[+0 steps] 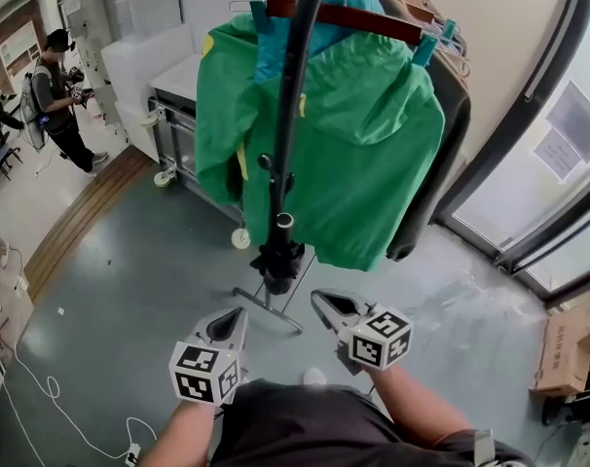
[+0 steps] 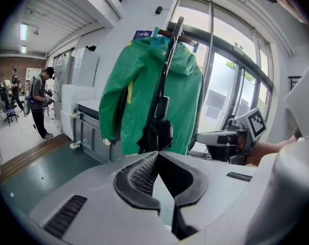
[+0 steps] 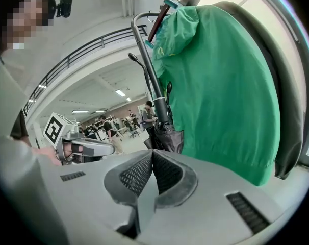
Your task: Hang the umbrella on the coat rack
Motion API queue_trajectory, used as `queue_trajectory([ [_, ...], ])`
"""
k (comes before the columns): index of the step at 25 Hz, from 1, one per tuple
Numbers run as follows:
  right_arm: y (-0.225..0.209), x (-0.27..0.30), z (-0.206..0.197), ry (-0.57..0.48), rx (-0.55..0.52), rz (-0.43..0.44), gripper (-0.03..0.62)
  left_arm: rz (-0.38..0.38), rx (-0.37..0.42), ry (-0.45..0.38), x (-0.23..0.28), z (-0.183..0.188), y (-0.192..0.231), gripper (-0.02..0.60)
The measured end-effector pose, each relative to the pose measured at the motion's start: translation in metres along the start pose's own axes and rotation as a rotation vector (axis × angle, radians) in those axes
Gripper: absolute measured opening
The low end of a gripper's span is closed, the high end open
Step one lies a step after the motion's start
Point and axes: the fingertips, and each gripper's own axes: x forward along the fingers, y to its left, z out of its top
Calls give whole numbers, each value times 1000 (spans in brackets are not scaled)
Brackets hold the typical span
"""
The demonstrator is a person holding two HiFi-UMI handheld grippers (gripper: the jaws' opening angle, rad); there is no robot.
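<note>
Nearest to the person, the left tongs [image 1: 239, 312] and the right tongs [image 1: 319, 300] are side by side, low in front of the body. Both point toward the rack. Each pair is pressed together at the tips, and nothing is between them. Neither touches anything, which fits hands that have no more to carry.

Just beyond the tips, the base bar of the coat rack [image 1: 276, 314] stands on the grey floor [image 1: 129, 290]. Above it hangs the black umbrella [image 1: 291, 134]. In the right gripper view its curved handle is hooked at the top of the rack, and the folded cloth hangs down freely near the floor. The hook carries the weight, so no grip is needed. Judged from this, the hanging looks complete.

Directly behind the umbrella a green jacket [image 1: 363, 154] hangs on a wooden hanger, and a dark coat [image 1: 456, 115] is behind it to the right. Whether the umbrella touches the jacket is not clear.

Far to the left, a person [image 1: 61, 95] stands well apart. Far to the right is a glass door [image 1: 568, 163].
</note>
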Motion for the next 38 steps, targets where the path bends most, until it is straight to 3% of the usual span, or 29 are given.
queue_trajectory([
  [12, -7, -30, -8, -3, 14, -6, 11, 26, 9, -40, -2, 12, -11, 12],
  [38, -2, -42, -6, -26, -35, -6, 11, 22, 18, -32, 4, 8, -23, 12],
])
